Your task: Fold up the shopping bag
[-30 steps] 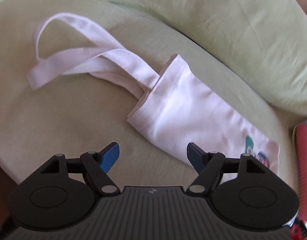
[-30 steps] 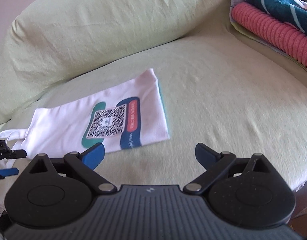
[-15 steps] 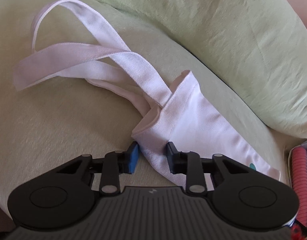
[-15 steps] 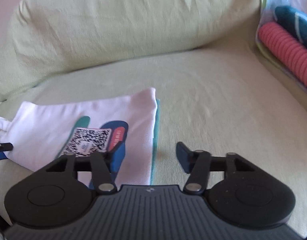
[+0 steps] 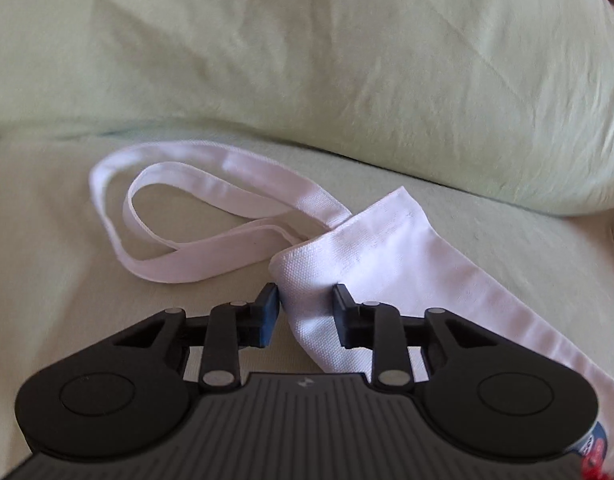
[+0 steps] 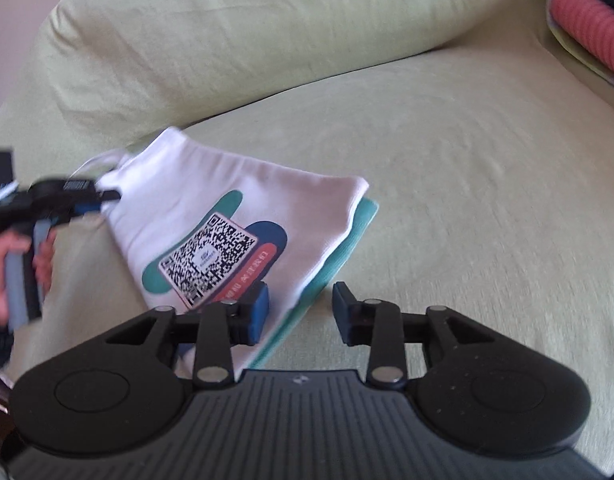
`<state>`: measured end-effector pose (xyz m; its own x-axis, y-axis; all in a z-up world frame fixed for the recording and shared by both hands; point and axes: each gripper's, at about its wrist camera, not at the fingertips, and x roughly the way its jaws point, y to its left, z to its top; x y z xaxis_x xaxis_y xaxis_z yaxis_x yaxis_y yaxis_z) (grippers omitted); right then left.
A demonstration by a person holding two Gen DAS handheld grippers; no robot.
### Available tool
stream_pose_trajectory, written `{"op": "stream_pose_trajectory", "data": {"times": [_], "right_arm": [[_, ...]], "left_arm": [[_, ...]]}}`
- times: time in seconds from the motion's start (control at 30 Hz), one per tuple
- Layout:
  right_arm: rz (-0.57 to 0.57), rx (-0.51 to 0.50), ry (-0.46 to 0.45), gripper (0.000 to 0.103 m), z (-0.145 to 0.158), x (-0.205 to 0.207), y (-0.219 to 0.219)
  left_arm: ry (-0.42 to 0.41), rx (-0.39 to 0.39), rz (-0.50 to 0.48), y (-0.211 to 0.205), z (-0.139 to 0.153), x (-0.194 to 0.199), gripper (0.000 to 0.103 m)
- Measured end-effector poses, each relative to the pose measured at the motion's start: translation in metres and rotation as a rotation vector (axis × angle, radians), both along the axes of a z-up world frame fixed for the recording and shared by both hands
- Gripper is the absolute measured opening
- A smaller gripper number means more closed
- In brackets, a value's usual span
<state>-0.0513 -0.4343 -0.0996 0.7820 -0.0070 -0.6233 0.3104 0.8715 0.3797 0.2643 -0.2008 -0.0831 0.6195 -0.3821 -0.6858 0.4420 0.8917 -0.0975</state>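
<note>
A white cloth shopping bag point(image 5: 391, 256) lies folded lengthwise on a pale green cushion. Its two handles point(image 5: 211, 216) trail to the left. My left gripper point(image 5: 306, 308) is shut on the bag's top corner near the handles. In the right wrist view the bag point(image 6: 235, 208) shows a QR code print point(image 6: 207, 260) and a teal edge. My right gripper point(image 6: 300, 312) has its jaws narrowed around the bag's bottom corner, with a gap still showing on the right side. The left gripper point(image 6: 107, 200) also shows there, held by a hand.
A large green back cushion point(image 5: 307, 60) rises behind the seat point(image 6: 467, 200). A pink ribbed roll point(image 6: 587, 28) and folded cloths lie at the far right of the right wrist view.
Both grippers have moved in to the bag's corners and narrowed their jaws. The left one has closed on the top corner and lifted it; the bag has shifted and turned.
</note>
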Motion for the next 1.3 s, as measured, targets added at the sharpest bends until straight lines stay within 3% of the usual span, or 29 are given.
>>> {"op": "stream_pose_trajectory", "data": {"times": [0.13,0.23,0.37,0.43,0.5,0.67,0.8,0.83,0.87,0.93,1.03,1.23,1.3], "right_arm": [[0.049,-0.106,-0.013,0.046,0.008,-0.007,-0.007],[0.185,-0.354,-0.005,0.046,0.011,-0.012,-0.002],[0.499,-0.868,0.029,0.046,-0.004,-0.015,0.027],[0.605,-1.018,0.006,0.047,-0.009,-0.011,0.035],[0.717,-1.17,-0.022,0.048,-0.016,-0.009,0.043],[0.89,-1.448,-0.086,0.048,-0.032,-0.006,0.052],[0.945,-1.492,-0.147,0.046,-0.036,0.002,0.049],[0.955,-1.482,-0.145,0.04,-0.036,0.004,0.049],[0.965,-1.47,-0.14,0.026,-0.037,0.006,0.049],[1.001,-1.473,-0.094,0.01,-0.043,0.008,0.057],[0.983,-1.458,-0.06,0.008,-0.043,0.01,0.067],[1.025,-1.202,-0.052,0.007,-0.003,-0.02,0.107],[1.06,-1.105,-0.089,0.007,0.011,-0.038,0.131]], "left_arm": [[-0.063,0.068,-0.093,0.007,0.006,-0.046,0.043],[-0.11,0.138,-0.255,0.006,0.008,-0.111,0.043],[-0.408,0.398,-0.647,-0.021,-0.007,-0.233,0.049],[-0.511,0.469,-0.785,-0.034,-0.019,-0.268,0.049],[-0.559,0.486,-0.876,-0.047,-0.026,-0.289,0.049],[-0.628,0.531,-0.953,-0.068,-0.041,-0.297,0.049],[-0.689,0.545,-0.999,-0.076,-0.053,-0.296,0.041],[-0.682,0.534,-1.01,-0.079,-0.053,-0.294,0.033],[-0.675,0.526,-1.022,-0.081,-0.053,-0.292,0.027],[-0.662,0.526,-1.034,-0.082,-0.052,-0.291,0.019],[-0.625,0.494,-1.023,-0.072,-0.041,-0.289,0.018],[-0.523,0.466,-0.975,0.0,-0.008,-0.289,0.018],[-0.482,0.47,-0.932,0.028,-0.002,-0.287,0.018]]}}
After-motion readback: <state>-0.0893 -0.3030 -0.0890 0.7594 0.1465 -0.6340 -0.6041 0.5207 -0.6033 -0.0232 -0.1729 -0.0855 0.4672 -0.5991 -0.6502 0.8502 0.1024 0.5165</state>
